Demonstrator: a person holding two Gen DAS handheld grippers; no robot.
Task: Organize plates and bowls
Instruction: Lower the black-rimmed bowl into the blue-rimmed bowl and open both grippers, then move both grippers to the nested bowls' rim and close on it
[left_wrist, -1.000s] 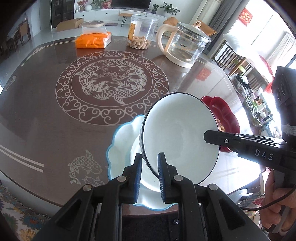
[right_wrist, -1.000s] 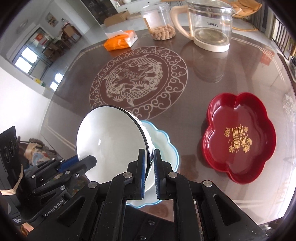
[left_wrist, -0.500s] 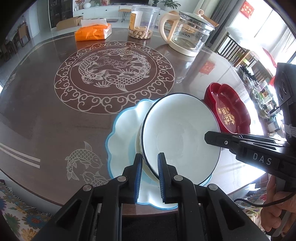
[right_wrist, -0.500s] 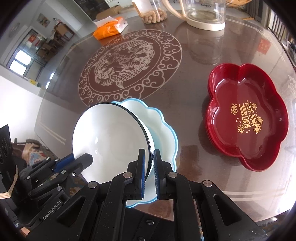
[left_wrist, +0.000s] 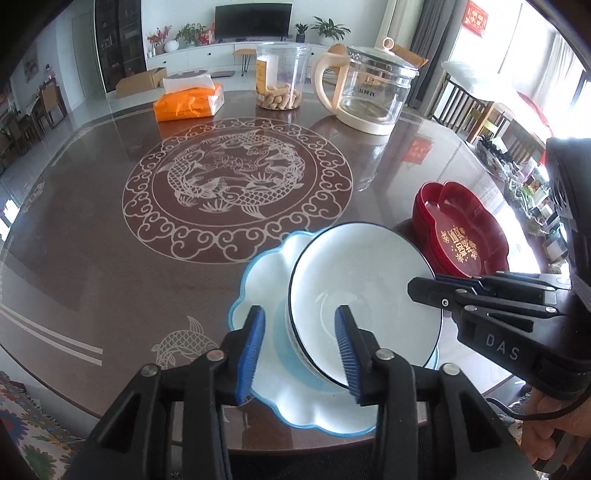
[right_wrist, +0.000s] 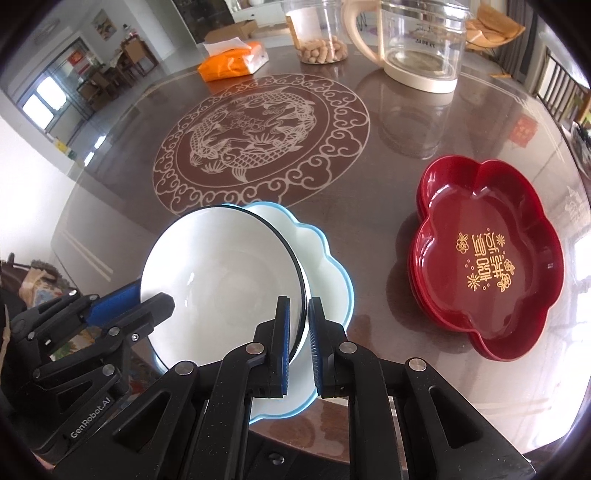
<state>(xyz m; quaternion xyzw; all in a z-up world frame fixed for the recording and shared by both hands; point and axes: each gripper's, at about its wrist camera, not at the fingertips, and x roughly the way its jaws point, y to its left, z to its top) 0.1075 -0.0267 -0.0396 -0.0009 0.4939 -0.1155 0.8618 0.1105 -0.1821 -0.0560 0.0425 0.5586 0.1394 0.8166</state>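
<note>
A white bowl (left_wrist: 362, 288) with a dark rim leans tilted on a pale blue scalloped plate (left_wrist: 266, 273) at the table's near edge. My left gripper (left_wrist: 300, 350) straddles the bowl's near rim; its jaws are opening and the blue pads stand clear of the rim on both sides. In the right wrist view, my right gripper (right_wrist: 298, 325) pinches the bowl (right_wrist: 221, 273) at its rim above the plate (right_wrist: 325, 266), and its jaws are just starting to open. Stacked red flower-shaped dishes (right_wrist: 491, 258) sit to the right of the plate.
At the far side of the round table (left_wrist: 92, 236) stand a glass kettle (left_wrist: 369, 92), a jar of peanuts (left_wrist: 282, 81) and an orange tissue pack (left_wrist: 188, 101). A person's hand (left_wrist: 546, 443) holds the right gripper's handle. The table's edge runs just below the plate.
The bowl came down onto the blue plate. My left jaws, clamped on its rim before, have spread apart. The right jaws have widened slightly.
</note>
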